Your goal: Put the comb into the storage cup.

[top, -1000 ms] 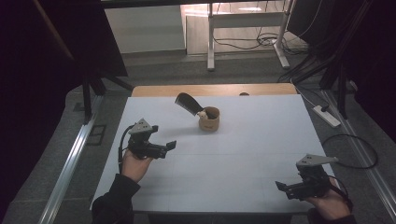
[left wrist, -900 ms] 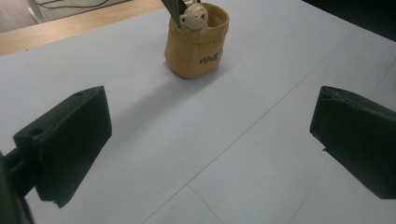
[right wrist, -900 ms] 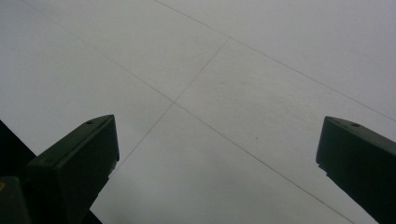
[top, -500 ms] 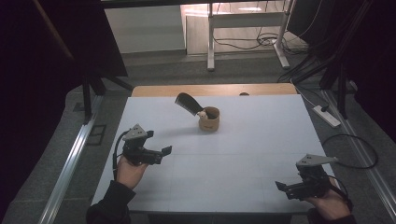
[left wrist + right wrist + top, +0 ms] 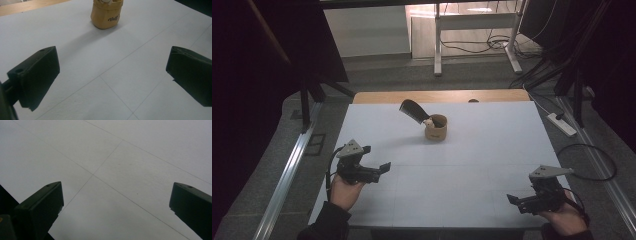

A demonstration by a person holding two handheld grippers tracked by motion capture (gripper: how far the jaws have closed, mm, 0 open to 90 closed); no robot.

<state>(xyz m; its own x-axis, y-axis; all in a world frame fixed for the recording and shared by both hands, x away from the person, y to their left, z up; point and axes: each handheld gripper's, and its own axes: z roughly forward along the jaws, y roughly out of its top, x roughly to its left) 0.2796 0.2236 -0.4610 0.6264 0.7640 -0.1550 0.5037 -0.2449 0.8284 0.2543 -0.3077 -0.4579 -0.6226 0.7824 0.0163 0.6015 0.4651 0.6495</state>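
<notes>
A tan cup [image 5: 436, 129] stands at the back middle of the white table [image 5: 492, 150]. A black flat tool [image 5: 412, 110] leans out of it to the left, with something small and white [image 5: 428, 121] at its rim. My left gripper [image 5: 379, 170] hovers open at the near left, pointing right, well short of the cup. In the left gripper view the cup [image 5: 107, 15] with dark lettering stands far ahead of the open left gripper [image 5: 112, 53]. My right gripper [image 5: 514, 199] is open at the near right corner. The right gripper view has the open right gripper [image 5: 116, 187] over bare table.
A wooden strip [image 5: 442, 96] runs along the table's far edge. On the floor at the right lie a white power strip [image 5: 562, 124] and a looped cable [image 5: 592, 150]. A metal rail [image 5: 287, 175] runs along the left side. Desk legs [image 5: 438, 40] stand behind.
My left gripper has drawn back toward the near left edge, away from the cup, still open. The right gripper and the cup have not moved.
</notes>
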